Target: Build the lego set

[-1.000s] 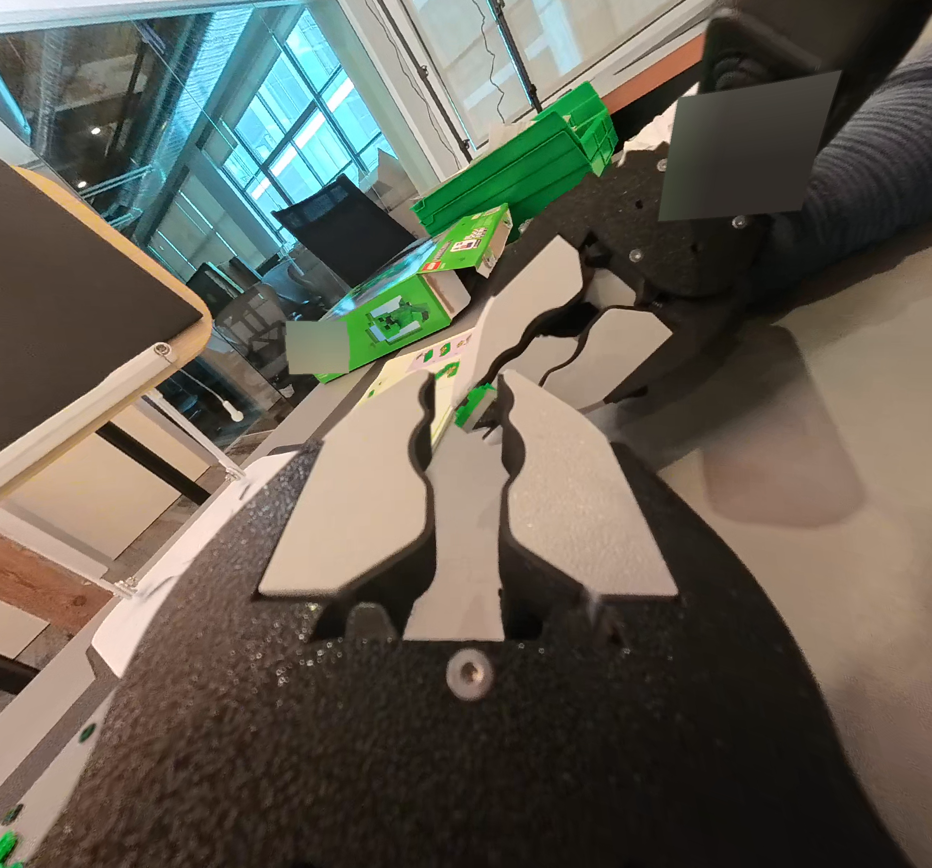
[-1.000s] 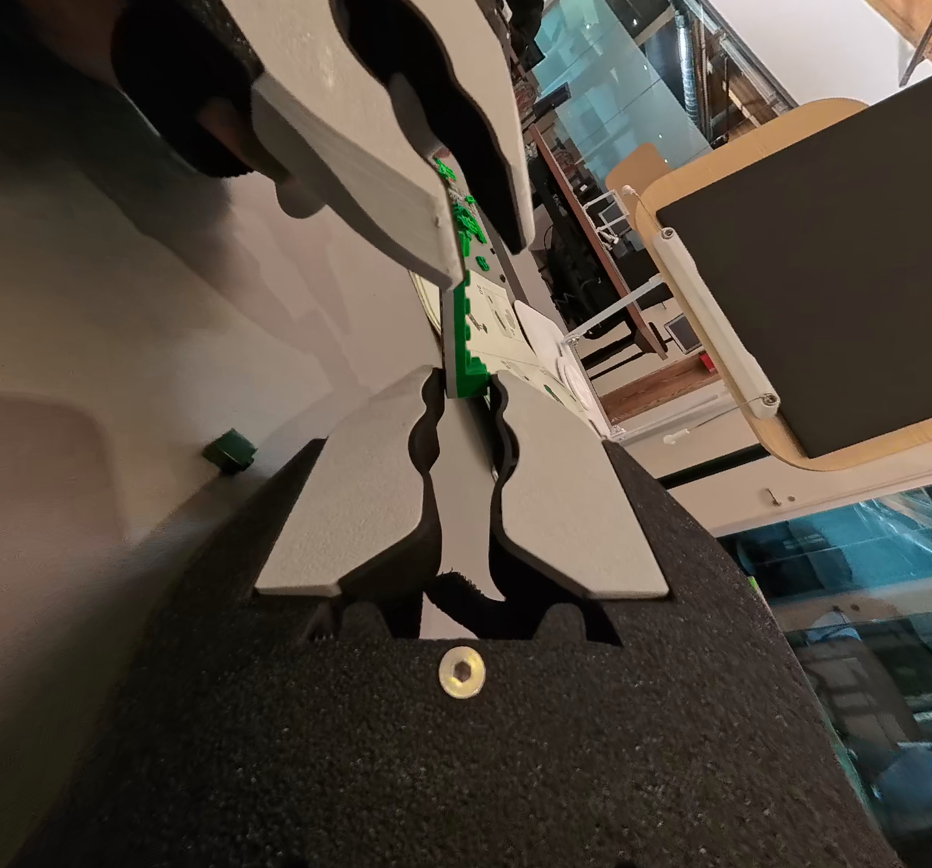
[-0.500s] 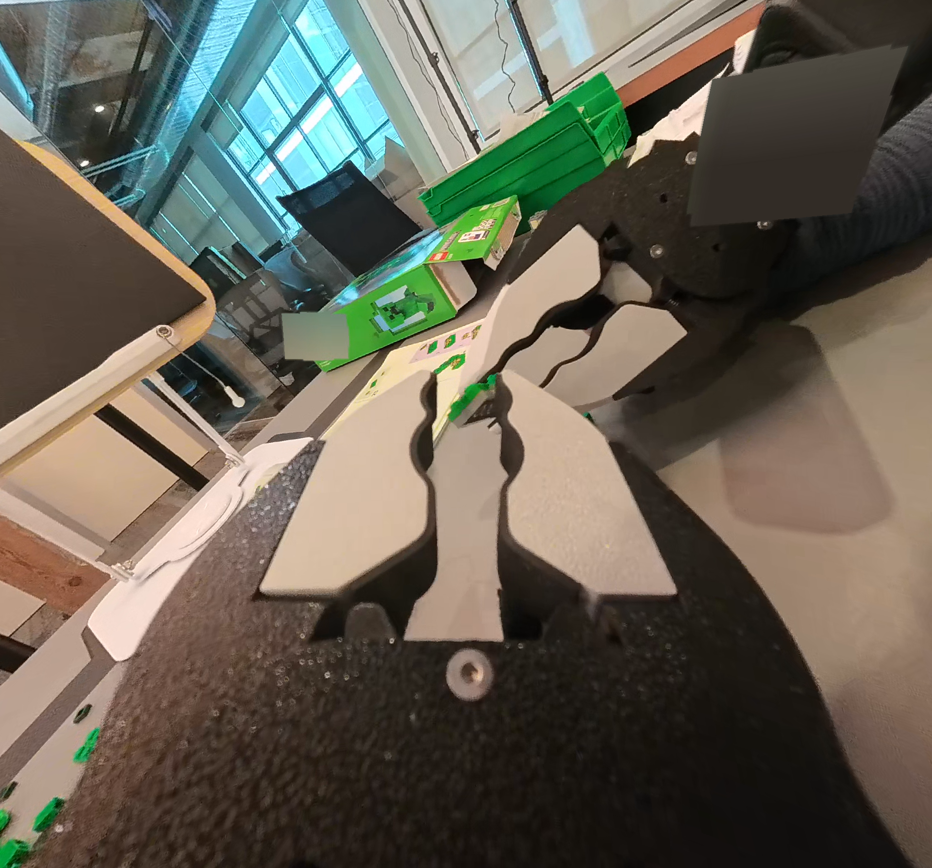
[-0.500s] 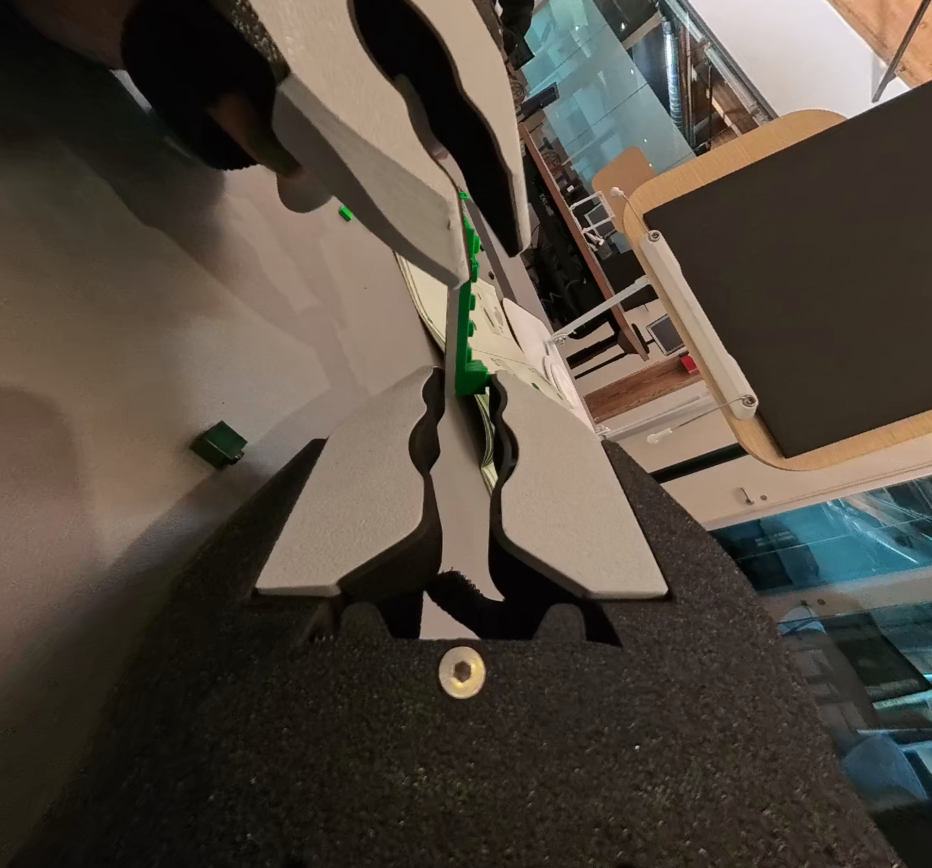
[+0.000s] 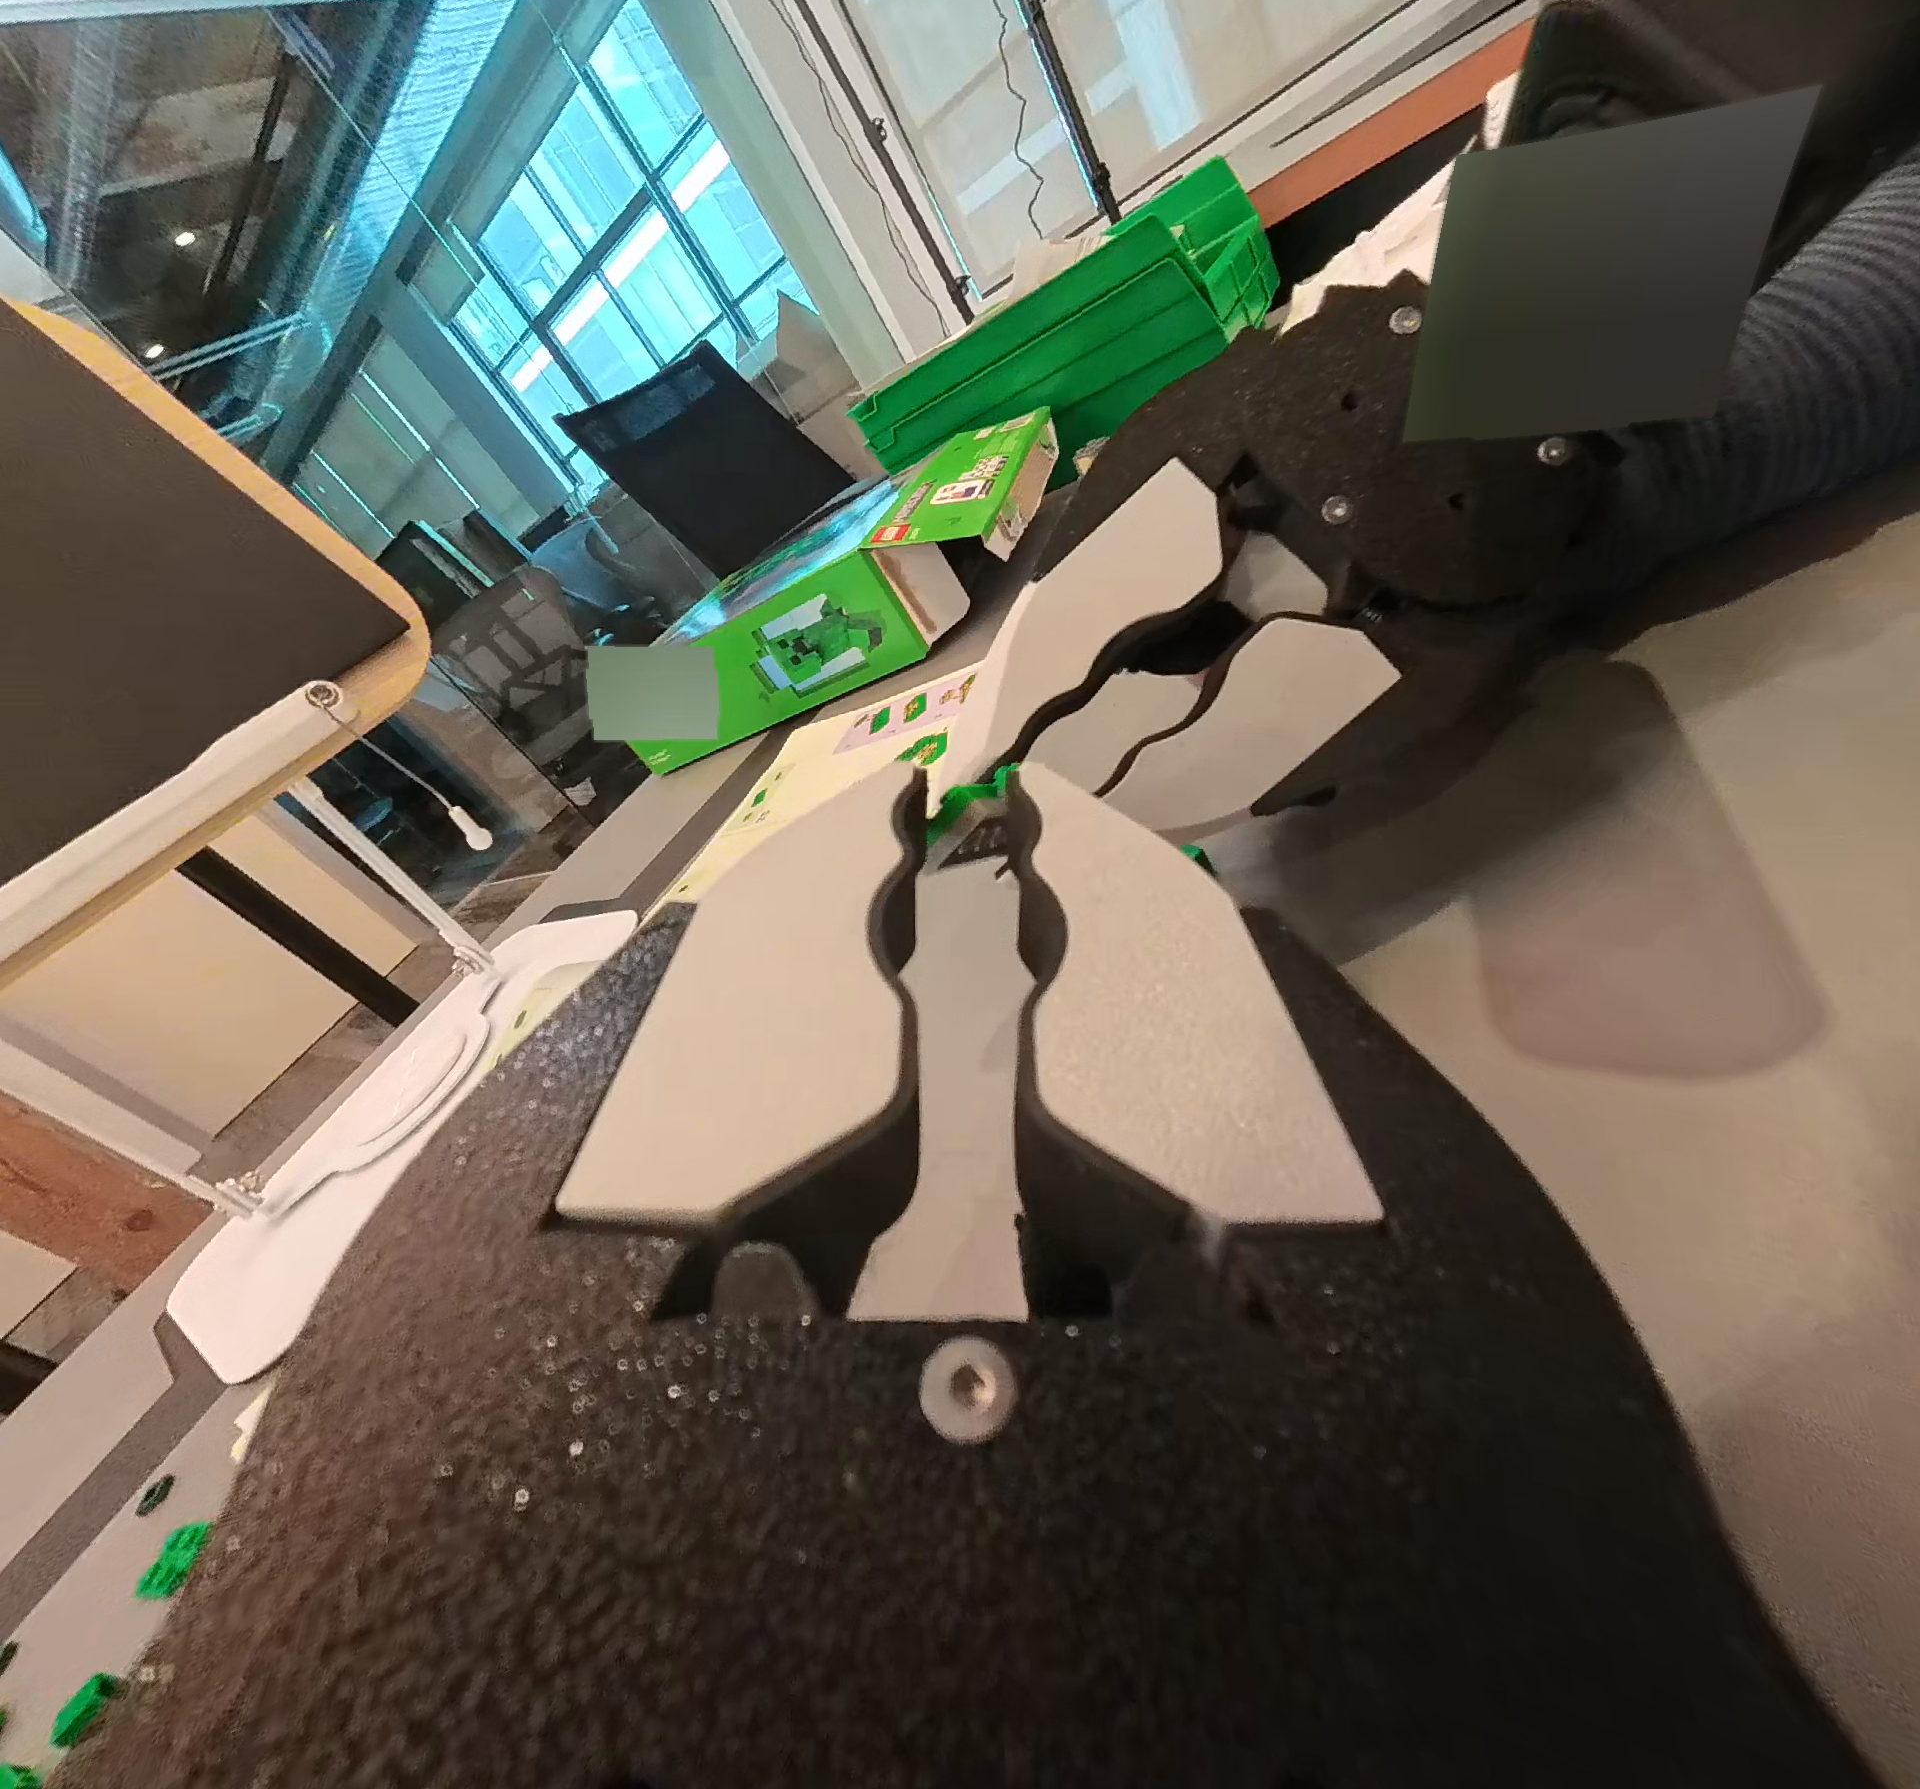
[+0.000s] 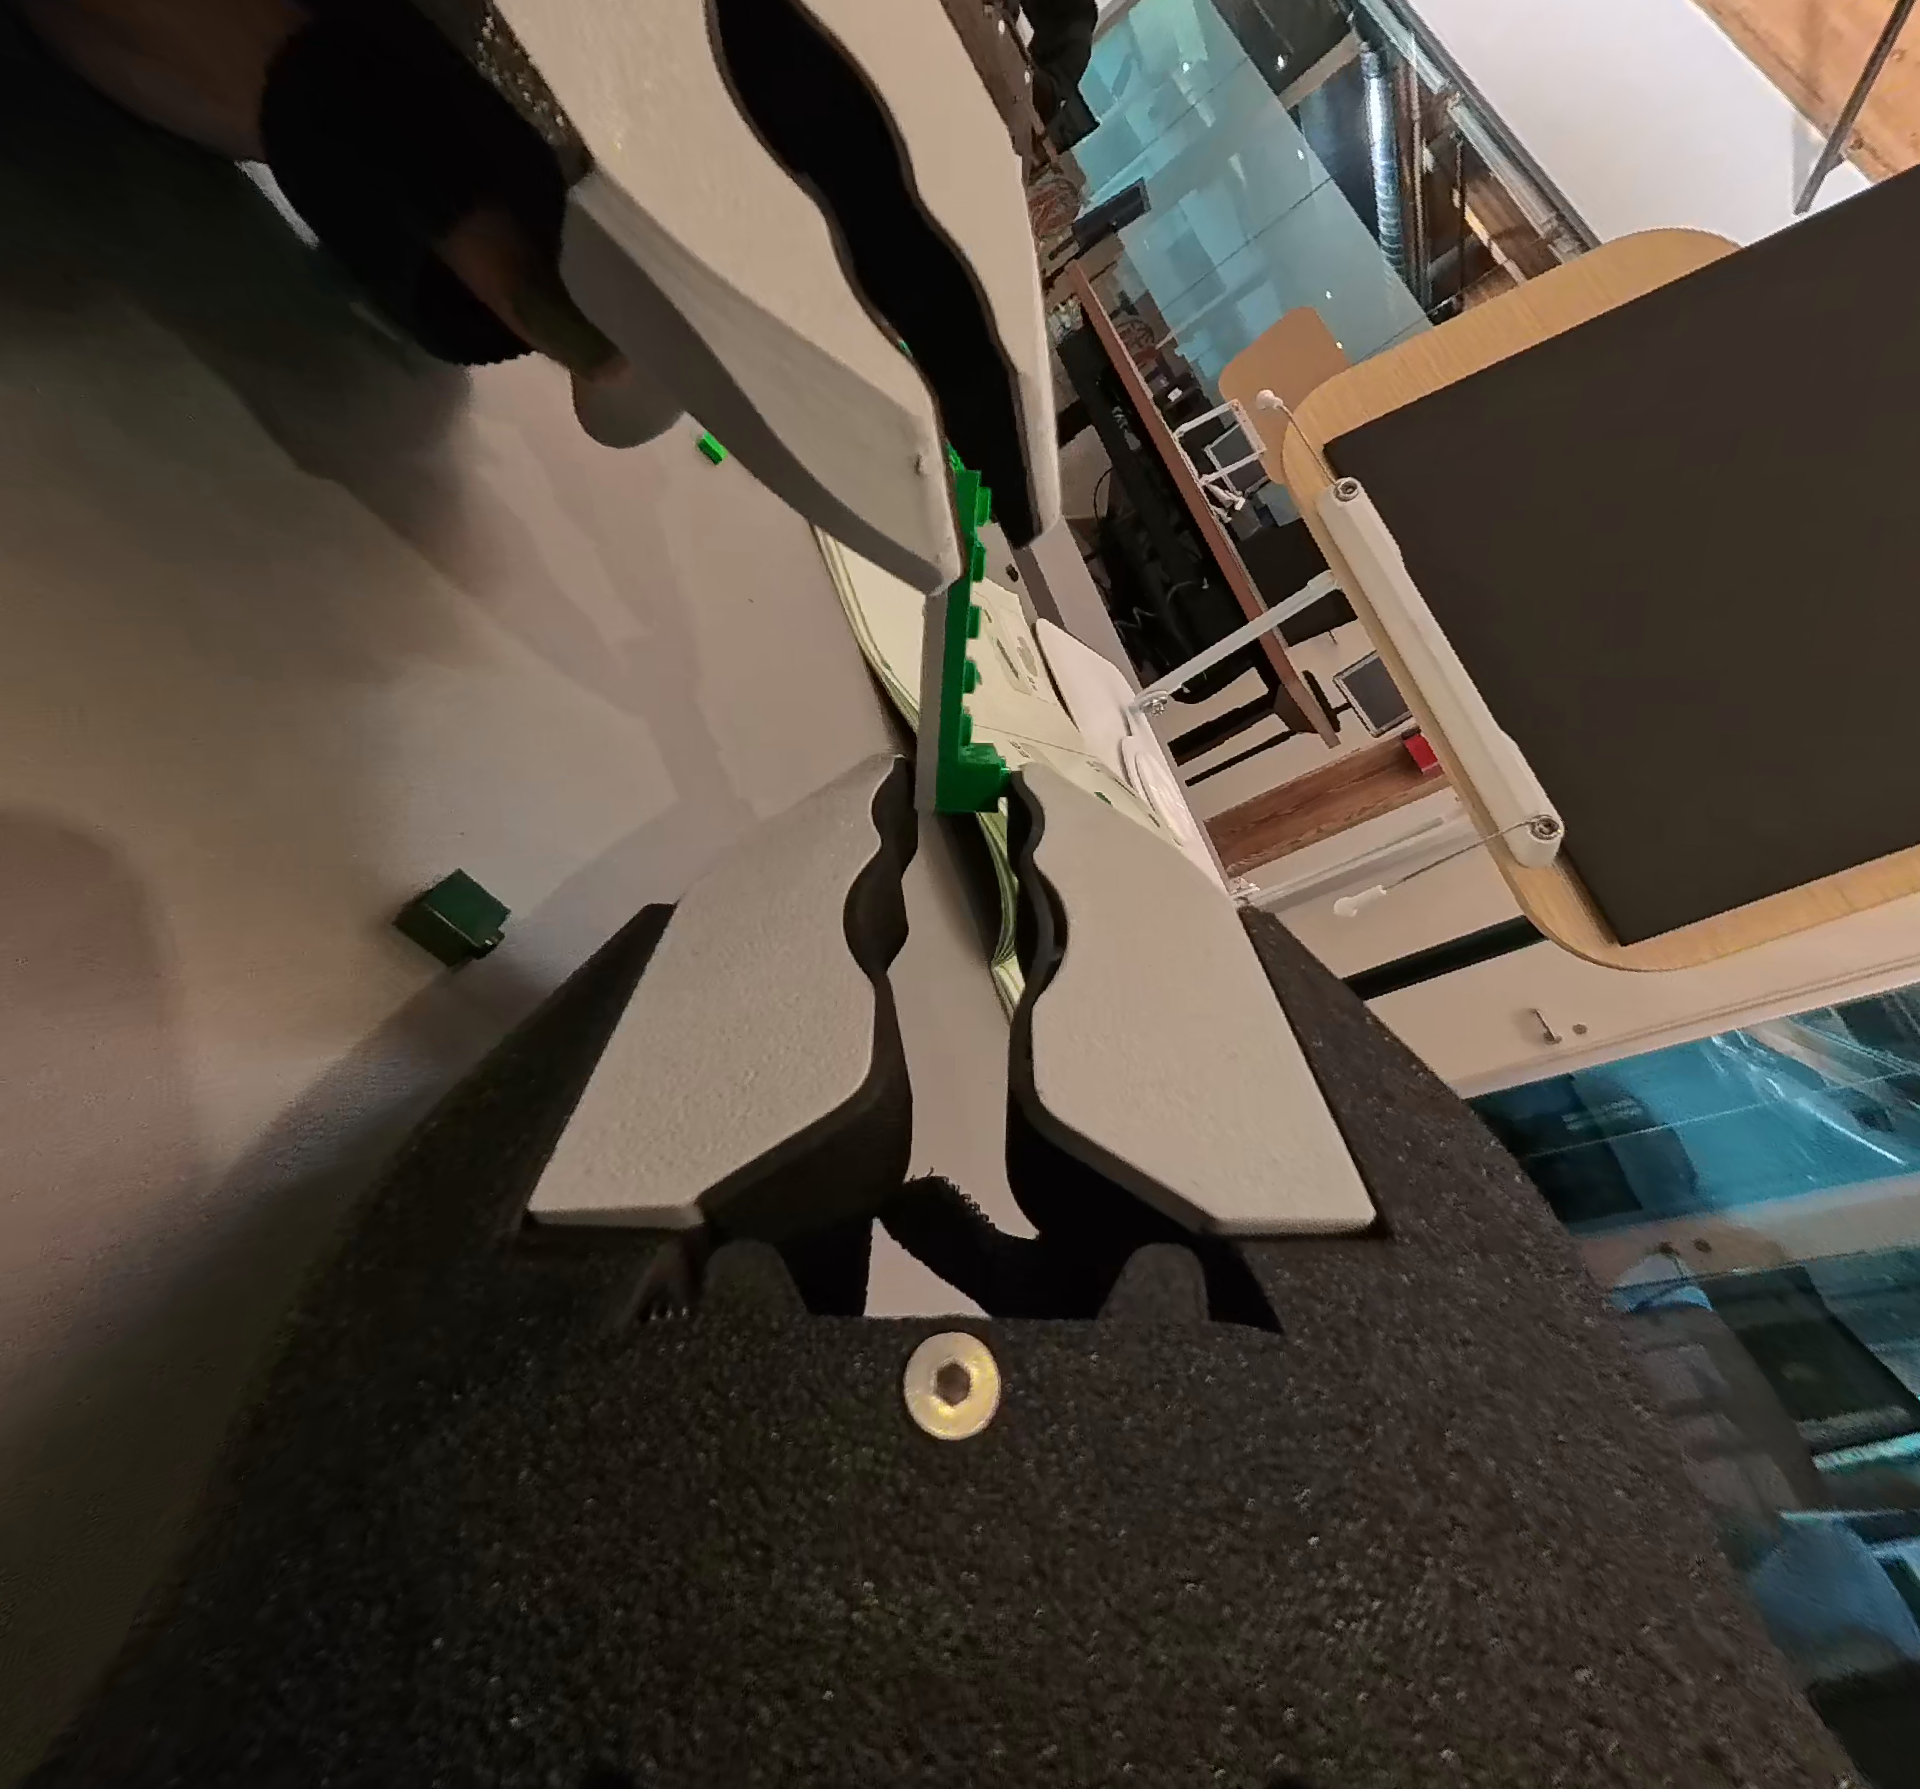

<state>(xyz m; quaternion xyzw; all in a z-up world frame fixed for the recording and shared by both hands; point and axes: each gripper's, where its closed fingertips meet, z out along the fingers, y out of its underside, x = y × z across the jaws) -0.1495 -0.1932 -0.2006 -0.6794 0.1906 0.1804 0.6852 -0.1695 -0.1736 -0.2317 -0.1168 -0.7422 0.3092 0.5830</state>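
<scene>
Glass-walled office, tall windows behind; pale grey counter (image 5: 1714, 804) carries the work. On it, at the back: green set box (image 5: 800, 643), open instruction booklet (image 5: 831, 773), stacked green bins (image 5: 1070, 357). Loose green bricks (image 5: 171, 1552) lie scattered at the near left edge, and one dark green brick (image 6: 452, 916) sits alone on the counter in the right wrist view.

Step in hand: joining parts in mid-air. The right gripper (image 6: 961, 799) is pinching the near end of a long green studded plate (image 6: 961, 659), held on edge, studs facing right. A thin grey layer runs along its unstudded side, probably a second plate already attached, though the edge-on view is poor. The left gripper (image 5: 971, 794) has its jaws drawn close around the plate's far end; in the right wrist view that same gripper comes in from above, tips on either side of the green edge. Whether it carries a small piece of its own there or simply grips the plate, I cannot tell.

Judgement: build is early, most bricks still loose. Next move calls for a square squeeze at the far end while the right gripper braces, keeping the plate from twisting.
</scene>
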